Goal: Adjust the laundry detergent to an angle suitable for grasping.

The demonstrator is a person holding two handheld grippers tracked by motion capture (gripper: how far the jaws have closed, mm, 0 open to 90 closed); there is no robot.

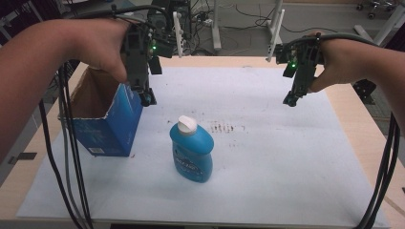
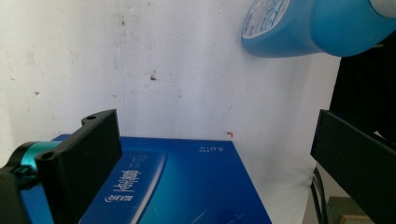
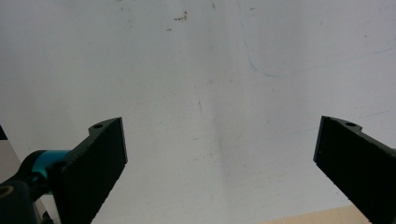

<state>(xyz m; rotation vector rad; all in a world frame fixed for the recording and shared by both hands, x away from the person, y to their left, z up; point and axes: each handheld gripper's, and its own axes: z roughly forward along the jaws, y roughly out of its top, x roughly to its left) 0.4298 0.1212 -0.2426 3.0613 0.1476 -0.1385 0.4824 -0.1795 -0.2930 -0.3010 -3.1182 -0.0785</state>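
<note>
In the high view, the left gripper (image 1: 147,98) hangs jaws-down just over the near right corner of an open blue cardboard box (image 1: 111,125), which stands upright with its mouth facing up and its brown inner walls showing; the hand above it is bent at the wrist, fingers curled round the body. Below and to the right of that gripper, well apart from it, a glossy blue plastic bottle (image 1: 192,150) stands upright on the white sheet (image 1: 277,157), long axis vertical, its white cap (image 1: 186,124) on top. The right gripper (image 1: 291,99) hangs tilted over bare sheet, far from the bottle. In the left gripper view, its two matte black jaws stand wide apart, released, with the box's smooth printed blue face (image 2: 187,186) directly beneath and between them, and the rounded bottle (image 2: 317,25) beyond the far jaw. In the right gripper view, the jaws are likewise spread and empty over the faintly stained sheet (image 3: 210,93).
</note>
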